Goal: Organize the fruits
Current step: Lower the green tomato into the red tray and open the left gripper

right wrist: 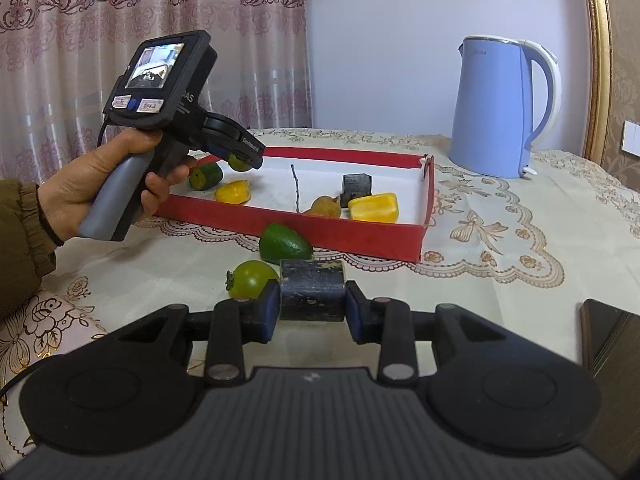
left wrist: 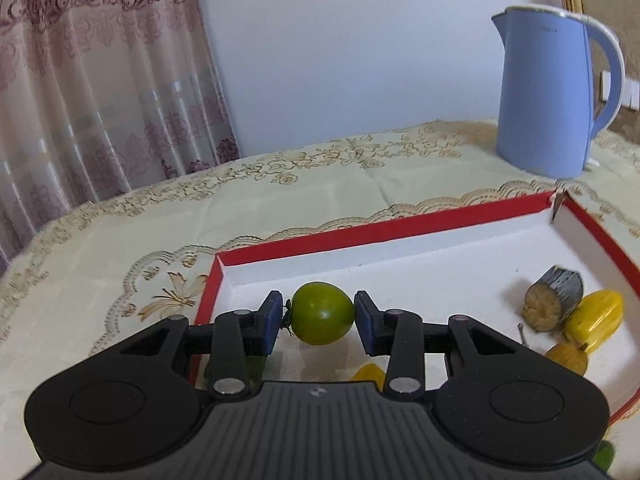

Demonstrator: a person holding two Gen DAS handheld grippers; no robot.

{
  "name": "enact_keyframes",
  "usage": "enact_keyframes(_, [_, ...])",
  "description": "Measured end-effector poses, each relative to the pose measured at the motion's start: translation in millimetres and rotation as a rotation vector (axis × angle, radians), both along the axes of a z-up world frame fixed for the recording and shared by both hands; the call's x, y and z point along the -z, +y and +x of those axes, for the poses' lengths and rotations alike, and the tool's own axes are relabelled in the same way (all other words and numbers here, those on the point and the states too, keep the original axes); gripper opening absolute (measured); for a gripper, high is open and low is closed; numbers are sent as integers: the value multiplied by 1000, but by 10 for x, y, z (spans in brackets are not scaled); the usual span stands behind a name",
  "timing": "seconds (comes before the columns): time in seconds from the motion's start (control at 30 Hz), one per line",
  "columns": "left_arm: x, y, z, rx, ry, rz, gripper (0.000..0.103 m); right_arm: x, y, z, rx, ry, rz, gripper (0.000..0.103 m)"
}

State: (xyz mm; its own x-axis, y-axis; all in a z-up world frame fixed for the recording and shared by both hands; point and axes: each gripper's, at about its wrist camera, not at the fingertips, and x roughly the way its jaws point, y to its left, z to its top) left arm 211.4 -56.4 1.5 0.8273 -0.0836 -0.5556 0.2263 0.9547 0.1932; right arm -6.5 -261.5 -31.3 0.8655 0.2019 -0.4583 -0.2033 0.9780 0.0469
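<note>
Left wrist view — left gripper (left wrist: 316,322): blue pads closed on a green tomato (left wrist: 322,313), held over the near-left corner of the red box (left wrist: 400,222). Right gripper (right wrist: 311,312): pads closed on a dark block (right wrist: 312,295), outside the box, low over the tablecloth (right wrist: 500,292).

Outward from the left gripper, at 3 o'clock: cut log piece (left wrist: 554,298), yellow fruit (left wrist: 595,319) and a small brown pear (left wrist: 568,356), all inside the box.

Outward from the right gripper: second green tomato (right wrist: 252,279) at 10 o'clock, touching the block; an avocado (right wrist: 285,244) at 12 o'clock, on the cloth just outside the box wall. Blue kettle (right wrist: 496,108) at 1 o'clock, well apart.

Risks, as judged: the tomato is round and smooth — it may roll across the floor of the box once let go. Lifting the block may nudge the loose tomato toward the table edge.

Writing: small grey brand mark under the kettle rim, unreadable; lettering on the left tool body, partly hidden.
</note>
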Motion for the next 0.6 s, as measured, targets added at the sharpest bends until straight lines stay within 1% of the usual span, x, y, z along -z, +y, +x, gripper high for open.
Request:
enact_keyframes(0.07, [2,-23,-23,1,-1,19,39,0,11,-1,-1,0,-6,32])
enact_keyframes(0.17, [-19,-8,-57,1,2,9,40,3,16,2,2,0,-11,32])
enact_keyframes(0.23, [-42,0,-69,-5,-8,10,42,6,18,3,4,-1,-12,32])
enact_keyframes(0.43, [-88,50,-146,-25,-2,12,54,10,23,8,9,0,-15,32])
enact_keyframes(0.5, [-109,100,-211,-37,-2,6,62,9,29,5,8,-2,-19,32])
enact_keyframes(0.6, [-133,194,-326,-61,-1,-6,63,9,40,0,9,-6,-26,32])
